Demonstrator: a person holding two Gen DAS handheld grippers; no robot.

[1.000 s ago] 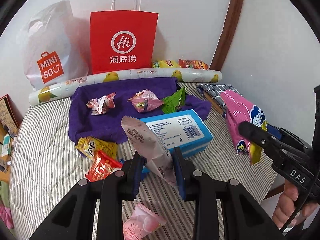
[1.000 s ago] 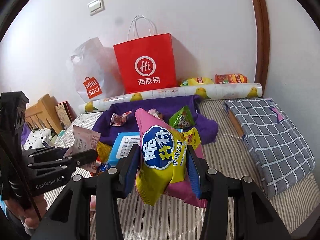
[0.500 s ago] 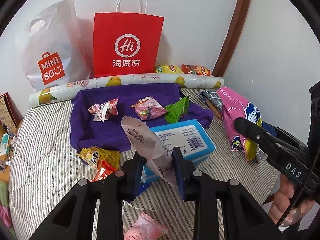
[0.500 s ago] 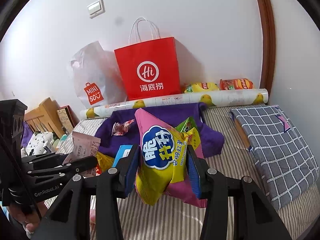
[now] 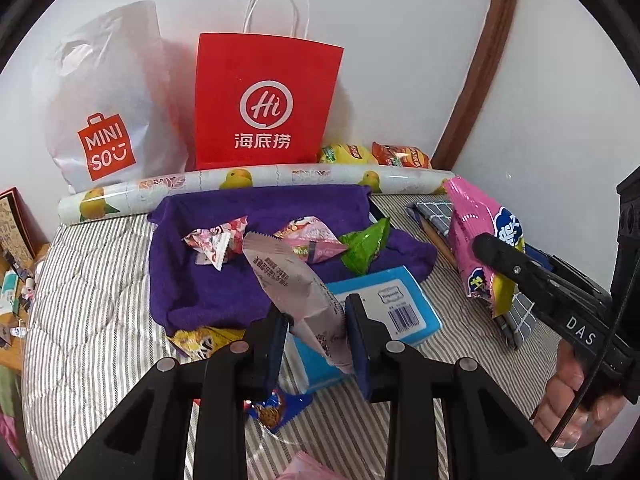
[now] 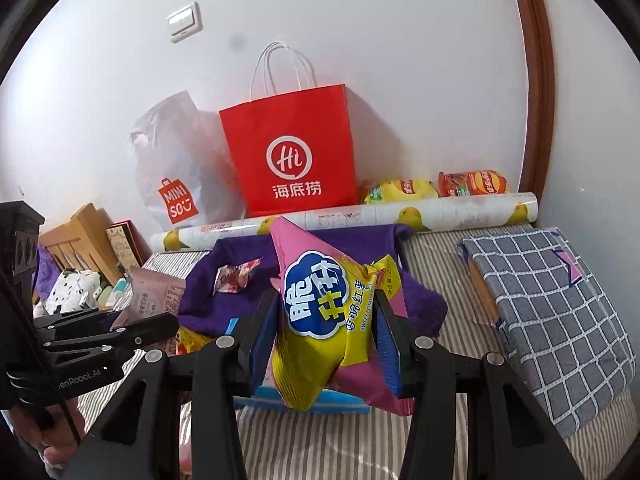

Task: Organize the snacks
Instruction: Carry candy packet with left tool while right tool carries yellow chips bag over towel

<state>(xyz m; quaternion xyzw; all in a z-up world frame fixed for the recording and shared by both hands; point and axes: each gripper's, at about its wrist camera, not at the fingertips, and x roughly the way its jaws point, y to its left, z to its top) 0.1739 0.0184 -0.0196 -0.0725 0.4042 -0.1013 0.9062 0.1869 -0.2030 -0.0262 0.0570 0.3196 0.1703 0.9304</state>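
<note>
My left gripper (image 5: pixel 318 344) is shut on a pale pink snack packet (image 5: pixel 294 284), held up above a blue box (image 5: pixel 384 308) on the striped bed. My right gripper (image 6: pixel 326 344) is shut on a pink and yellow chip bag (image 6: pixel 320 316), lifted over the bed; the same chip bag (image 5: pixel 476 240) shows at the right of the left wrist view. A purple towel (image 5: pixel 200 280) carries small snack packets: a pink and white one (image 5: pixel 216 242), a pink one (image 5: pixel 310 240) and a green one (image 5: pixel 364 248). The red paper bag (image 5: pixel 264 100) stands open-topped against the wall.
A white MINISO plastic bag (image 5: pixel 104 104) leans beside the red bag. A printed roll (image 5: pixel 256 182) lies along the wall, with yellow (image 5: pixel 344 154) and red chip bags (image 5: pixel 400 156) behind it. A checked grey cloth (image 6: pixel 560 312) lies right. More packets (image 5: pixel 204 340) sit near the towel's front edge.
Both grippers have moved forward toward the wall and slightly up, each still holding its packet; the towel, box and bags now sit closer and lower in both views.
</note>
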